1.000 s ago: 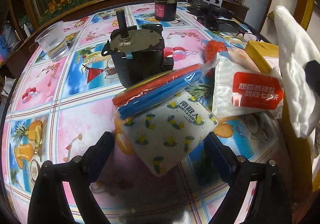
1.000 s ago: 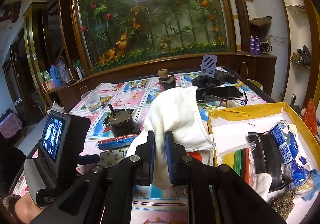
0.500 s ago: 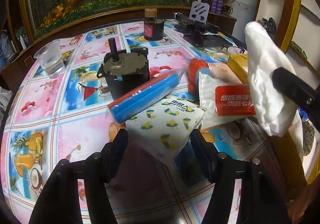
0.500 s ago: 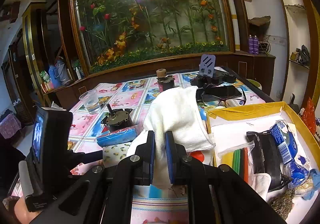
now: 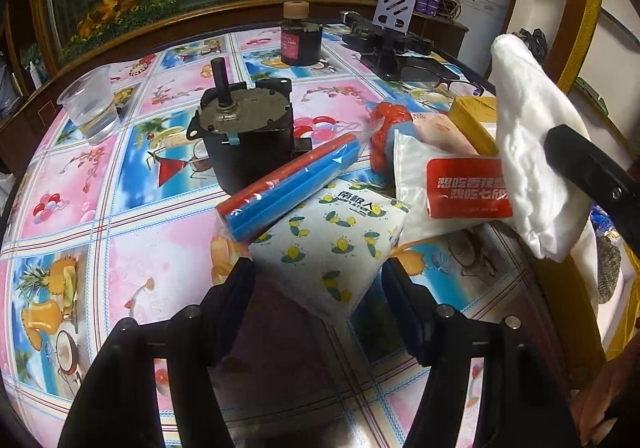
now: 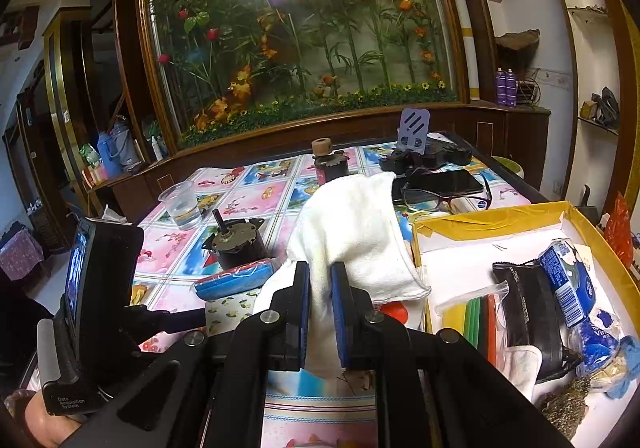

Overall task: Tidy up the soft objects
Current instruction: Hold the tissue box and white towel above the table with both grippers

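A soft lemon-print pack [image 5: 332, 232] lies tilted on the patterned table [image 5: 120, 215], under one end of a blue-and-red foam pack [image 5: 288, 187]. My left gripper [image 5: 316, 272] straddles the lemon-print pack, and both pads touch its sides while the jaws are opening slightly. My right gripper [image 6: 320, 276] is shut on a white towel [image 6: 356, 232]. It holds the towel up beside the yellow box [image 6: 492, 219]. In the left wrist view the white towel [image 5: 532, 151] hangs at the right, with one right finger [image 5: 592, 171] across it.
A black motor [image 5: 244, 135] stands just behind the foam pack. A cup of water [image 5: 90, 107], a dark bottle [image 5: 298, 39] and glasses [image 5: 432, 75] sit farther back. A white packet with a red label [image 5: 464, 187] lies to the right. The box holds several items.
The left jaws have narrowed from wide open onto the sides of the lemon-print pack, and the left gripper has edged closer to it. The right gripper and towel have stayed put.
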The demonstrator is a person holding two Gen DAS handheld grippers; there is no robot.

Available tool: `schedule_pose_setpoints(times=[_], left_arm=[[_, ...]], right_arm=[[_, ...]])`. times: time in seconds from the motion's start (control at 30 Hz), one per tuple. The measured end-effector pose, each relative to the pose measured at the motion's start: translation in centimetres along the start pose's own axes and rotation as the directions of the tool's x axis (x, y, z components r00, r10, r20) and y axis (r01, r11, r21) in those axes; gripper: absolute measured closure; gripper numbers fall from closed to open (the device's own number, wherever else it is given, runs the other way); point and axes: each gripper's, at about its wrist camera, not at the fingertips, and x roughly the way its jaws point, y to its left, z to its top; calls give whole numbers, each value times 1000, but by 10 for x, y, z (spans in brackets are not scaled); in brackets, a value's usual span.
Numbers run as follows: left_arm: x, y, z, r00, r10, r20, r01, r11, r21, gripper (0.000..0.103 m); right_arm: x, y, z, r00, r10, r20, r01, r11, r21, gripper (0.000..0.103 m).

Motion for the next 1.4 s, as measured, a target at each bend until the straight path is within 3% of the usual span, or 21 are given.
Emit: schedule_pose_setpoints(times=[0.2,0.43,0.5,0.6,0.63,0.7,0.8,1.17,1.4], left_arm=[[0,-8,-3,1000,-11,-16,12,999,44,30],[10,3,0,998,48,-28,-48,999,11,28],[10,3,0,998,67,-13,-67,998,11,21],[13,1,0,996,86,2,-86,996,18,19],[14,0,-1,997,76,8,-76,997,17,19],[15,-1,-2,998,68,13,-69,997,21,31],[12,-2,-2,997,72,29,-73,997,23,35],[-15,-3,2,992,13,123,-14,1000,5,38],[-20,-7,2,988,23,154,-25,1000,11,38]], right_arm=[[-2,3,0,1000,5,4,-5,1000,2,91],[-4,3,0,1000,8,5,-8,1000,4,91],[-4,3,0,1000,7,5,-7,1000,4,91],[-4,2,0,1000,9,1,-9,1000,7,91],[-4,2,0,1000,9,-1,-9,1000,6,91],[-5,3,0,1000,8,-1,-8,1000,3,91],[-4,4,-1,1000,7,-3,-7,1000,3,91],[-8,2,0,1000,-2,4,2,1000,15,91],[-10,1,1,1000,-5,11,5,1000,14,91]])
